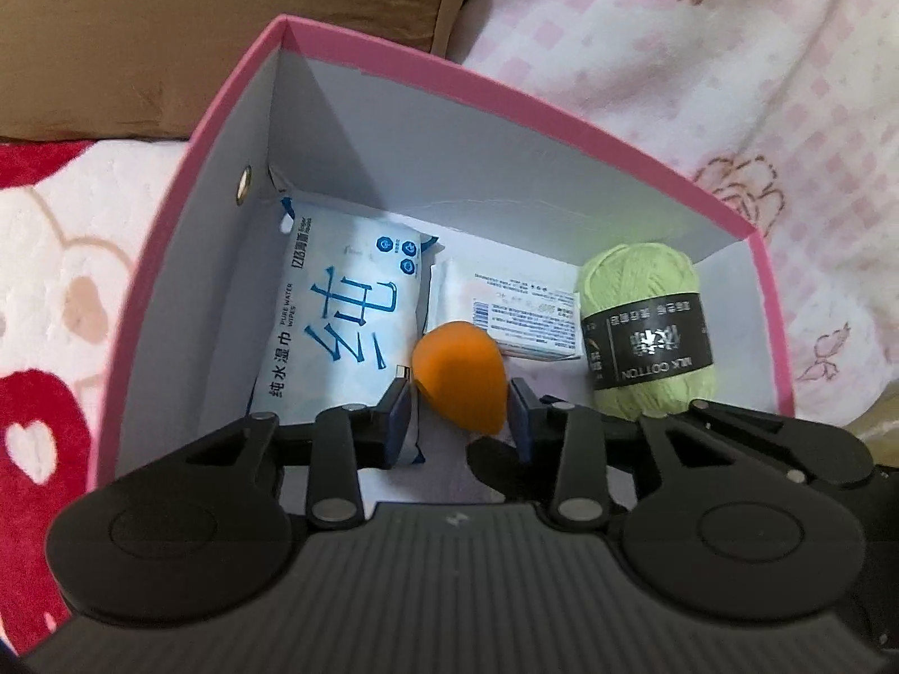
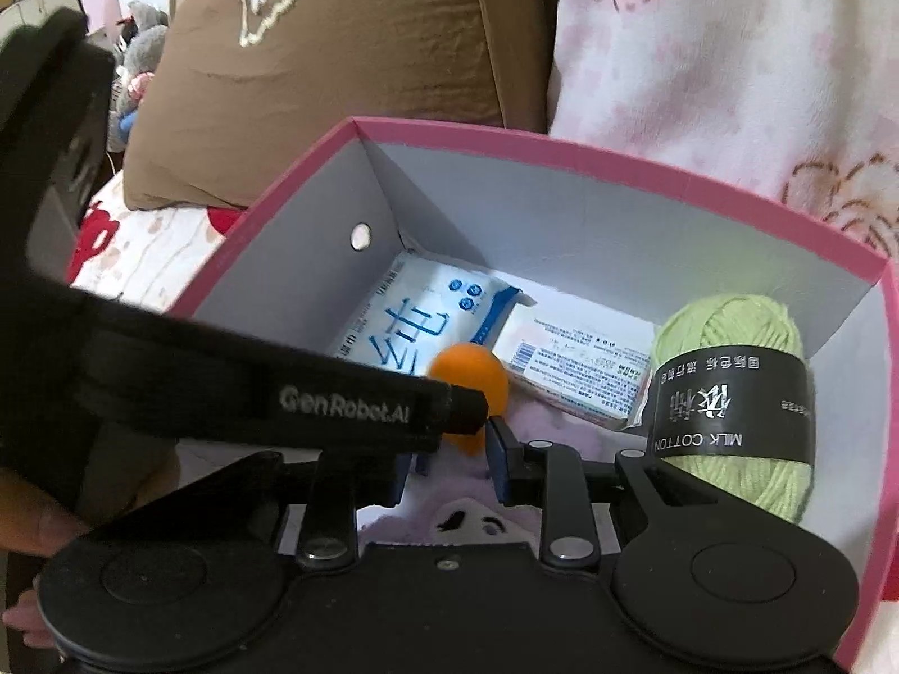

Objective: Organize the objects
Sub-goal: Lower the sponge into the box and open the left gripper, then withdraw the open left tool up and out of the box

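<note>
A pink box (image 1: 505,95) with white inside walls stands open on a bed. In it lie a blue-and-white wipes pack (image 1: 337,326), a small white printed carton (image 1: 522,314) and a green yarn ball (image 1: 646,331). My left gripper (image 1: 458,399) reaches into the box, its pads touching both sides of an orange egg-shaped sponge (image 1: 458,382). The right wrist view shows the same box (image 2: 618,154), sponge (image 2: 472,373) and yarn (image 2: 730,393). My right gripper (image 2: 449,449) hovers at the near wall, its jaws a narrow gap apart over lavender plush (image 2: 449,511); no grip shows.
A brown pillow (image 1: 168,28) lies behind the box, with a pink floral blanket (image 1: 730,84) to the right and a red-and-white cartoon blanket (image 1: 56,281) to the left. A finger (image 2: 348,404) of the left gripper crosses the right wrist view. A hand (image 2: 33,533) shows at that view's lower left edge.
</note>
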Demonstrator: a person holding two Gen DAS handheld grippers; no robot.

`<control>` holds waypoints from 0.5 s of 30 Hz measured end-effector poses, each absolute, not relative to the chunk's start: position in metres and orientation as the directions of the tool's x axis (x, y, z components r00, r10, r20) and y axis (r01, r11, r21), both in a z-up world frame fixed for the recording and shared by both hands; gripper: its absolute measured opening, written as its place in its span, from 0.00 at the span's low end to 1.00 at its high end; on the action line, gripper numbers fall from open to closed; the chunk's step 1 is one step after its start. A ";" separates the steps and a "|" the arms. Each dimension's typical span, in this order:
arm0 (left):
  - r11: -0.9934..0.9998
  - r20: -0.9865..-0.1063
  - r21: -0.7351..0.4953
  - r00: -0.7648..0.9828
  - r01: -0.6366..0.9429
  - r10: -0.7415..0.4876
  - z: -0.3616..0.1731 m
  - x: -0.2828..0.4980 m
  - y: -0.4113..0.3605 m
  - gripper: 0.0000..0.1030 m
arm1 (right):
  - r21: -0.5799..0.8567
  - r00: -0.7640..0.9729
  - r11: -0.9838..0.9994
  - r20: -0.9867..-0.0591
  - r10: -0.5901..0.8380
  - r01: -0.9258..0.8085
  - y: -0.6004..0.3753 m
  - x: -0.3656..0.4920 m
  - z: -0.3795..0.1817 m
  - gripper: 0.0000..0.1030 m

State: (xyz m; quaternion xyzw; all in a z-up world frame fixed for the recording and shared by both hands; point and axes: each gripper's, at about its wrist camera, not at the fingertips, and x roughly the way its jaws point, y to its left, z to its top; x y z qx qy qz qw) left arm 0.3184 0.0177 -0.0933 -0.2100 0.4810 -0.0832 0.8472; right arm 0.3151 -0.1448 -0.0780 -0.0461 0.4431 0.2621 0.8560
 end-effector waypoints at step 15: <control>0.905 -0.773 -0.420 0.547 -0.061 -0.322 -0.050 0.285 0.029 0.47 | 0.097 0.515 0.845 -0.754 0.408 -0.526 -0.142 0.289 -0.042 0.32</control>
